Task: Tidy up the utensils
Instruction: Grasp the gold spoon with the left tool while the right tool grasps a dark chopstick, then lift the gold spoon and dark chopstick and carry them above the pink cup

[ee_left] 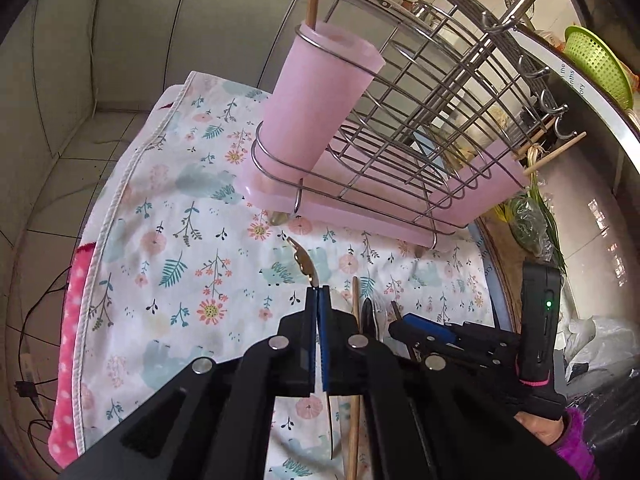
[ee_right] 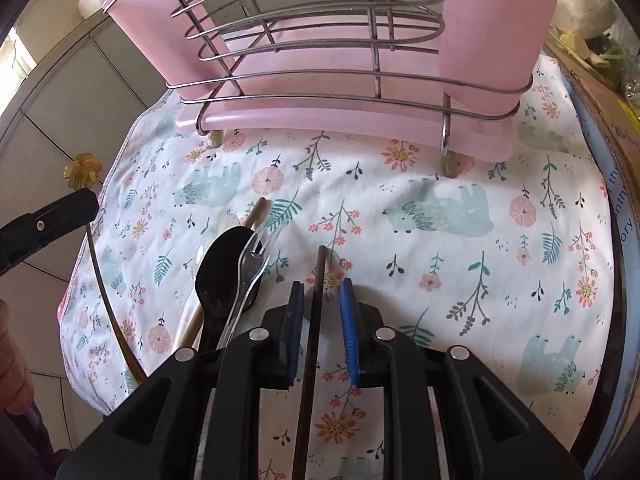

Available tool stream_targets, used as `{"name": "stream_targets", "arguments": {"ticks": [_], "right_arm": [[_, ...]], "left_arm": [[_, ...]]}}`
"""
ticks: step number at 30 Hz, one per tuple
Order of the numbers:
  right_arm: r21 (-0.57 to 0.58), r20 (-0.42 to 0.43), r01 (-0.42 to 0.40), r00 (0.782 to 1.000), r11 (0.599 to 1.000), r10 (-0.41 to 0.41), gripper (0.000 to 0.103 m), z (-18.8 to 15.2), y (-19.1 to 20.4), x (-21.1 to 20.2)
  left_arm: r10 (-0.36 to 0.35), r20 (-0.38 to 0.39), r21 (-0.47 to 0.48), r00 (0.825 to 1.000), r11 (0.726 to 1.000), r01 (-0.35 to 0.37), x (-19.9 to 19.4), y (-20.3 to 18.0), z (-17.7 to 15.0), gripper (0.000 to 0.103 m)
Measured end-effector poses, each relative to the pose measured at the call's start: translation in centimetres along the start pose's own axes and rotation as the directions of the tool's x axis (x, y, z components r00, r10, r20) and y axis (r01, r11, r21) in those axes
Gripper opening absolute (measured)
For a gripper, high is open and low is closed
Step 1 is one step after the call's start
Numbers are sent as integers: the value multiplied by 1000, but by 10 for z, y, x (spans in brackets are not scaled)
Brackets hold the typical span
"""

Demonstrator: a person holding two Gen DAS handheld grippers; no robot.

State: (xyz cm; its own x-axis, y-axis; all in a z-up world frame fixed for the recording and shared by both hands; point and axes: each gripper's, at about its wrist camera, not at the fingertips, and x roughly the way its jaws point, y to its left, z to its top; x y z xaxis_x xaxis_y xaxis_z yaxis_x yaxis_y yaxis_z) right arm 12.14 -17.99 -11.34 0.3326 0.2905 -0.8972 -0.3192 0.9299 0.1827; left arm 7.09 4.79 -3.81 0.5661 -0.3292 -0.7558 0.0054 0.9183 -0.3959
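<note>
Now left gripper (ee_left: 318,296) jaws pinch amber-topped stick (ee_left: 304,260).

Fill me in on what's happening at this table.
A person is sorting utensils into a wire rack with pink cups. The left gripper is shut on a thin utensil with an amber flower-shaped end. The right gripper straddles a dark chopstick lying on the floral cloth. A black spoon and clear fork wait beside it.

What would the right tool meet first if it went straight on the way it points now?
Probably the floral cloth, since the right tool is angled down at it along the dark stick between its pads. The pink rack base lies beyond; depth is unclear.
</note>
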Motion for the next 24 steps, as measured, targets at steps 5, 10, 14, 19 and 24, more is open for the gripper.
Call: {"name": "stream_targets", "arguments": {"ticks": [5,10,14,19,24], "right_arm": [[-39,40,53,998,998,-51,6,-4,9,1],[-18,92,17,996,1000,-16,5,-12,12,-6],[13,167,-31,985,999,28,5,-16,6,-28],[27,283,-104,955,994,92,5,-19,2,-66],[40,377,-171,915,984,144,5,-21,-6,-95]], "left_arm": [[18,34,22,999,1000,-19,-9,-4,0,1],[43,72,30,996,999,-46,-21,-6,1,1],[61,103,34,993,997,-65,-31,-8,-2,1],[75,143,34,987,996,-80,-44,-11,-4,1],[83,180,45,980,995,-92,-55,-16,-5,1]]}}
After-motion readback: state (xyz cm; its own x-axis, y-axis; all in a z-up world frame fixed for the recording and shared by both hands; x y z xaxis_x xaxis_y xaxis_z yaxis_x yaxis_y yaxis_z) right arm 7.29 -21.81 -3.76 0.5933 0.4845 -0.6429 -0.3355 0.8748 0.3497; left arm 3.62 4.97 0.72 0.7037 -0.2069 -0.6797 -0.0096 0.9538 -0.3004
